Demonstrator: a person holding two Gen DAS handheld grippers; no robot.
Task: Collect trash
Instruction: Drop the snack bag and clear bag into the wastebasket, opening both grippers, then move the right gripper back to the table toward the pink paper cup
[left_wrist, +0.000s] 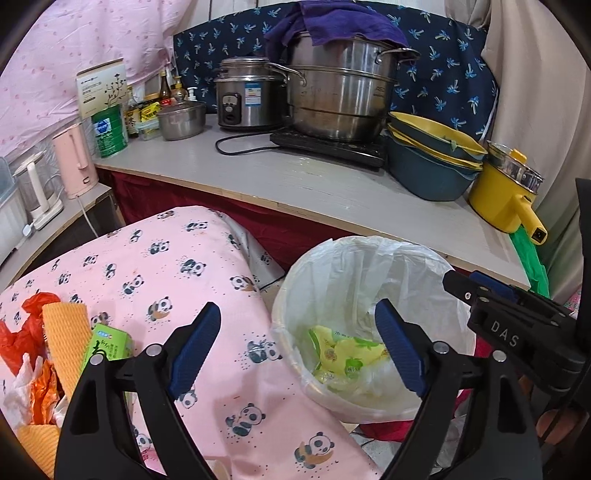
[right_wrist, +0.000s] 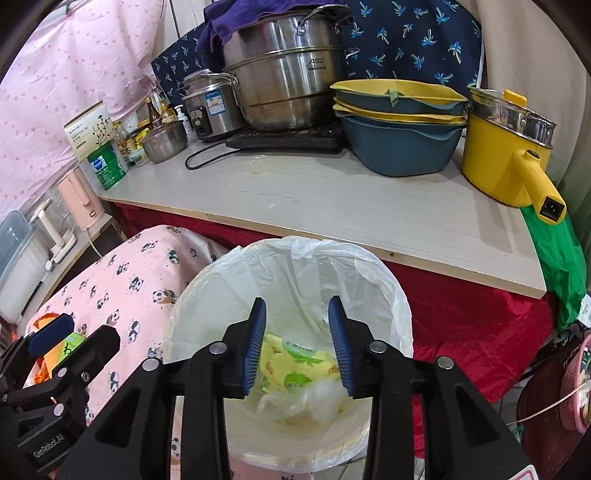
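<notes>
A bin lined with a white plastic bag (left_wrist: 369, 266) (right_wrist: 295, 266) stands beside a surface draped in pink panda cloth (left_wrist: 166, 266). Inside it lie yellow-green wrappers (left_wrist: 347, 354) (right_wrist: 299, 362) and a blurred white crumpled scrap (right_wrist: 321, 395). My right gripper (right_wrist: 297, 301) hangs open over the bin's mouth with nothing pressed between its pads. My left gripper (left_wrist: 297, 306) stands wide open and empty, straddling the bin's left rim and the cloth. On the cloth at far left lies loose trash: a red plastic bag (left_wrist: 22, 332), an orange corrugated piece (left_wrist: 66, 332) and a green carton (left_wrist: 109, 345).
Behind the bin runs a grey countertop (right_wrist: 314, 199) with a red skirt, bearing a large steel steamer pot (right_wrist: 284, 74), a rice cooker (right_wrist: 210, 103), stacked blue-yellow basins (right_wrist: 399, 122) and a yellow pot (right_wrist: 502, 155) whose handle overhangs the edge. A green bag (right_wrist: 557, 273) hangs at right.
</notes>
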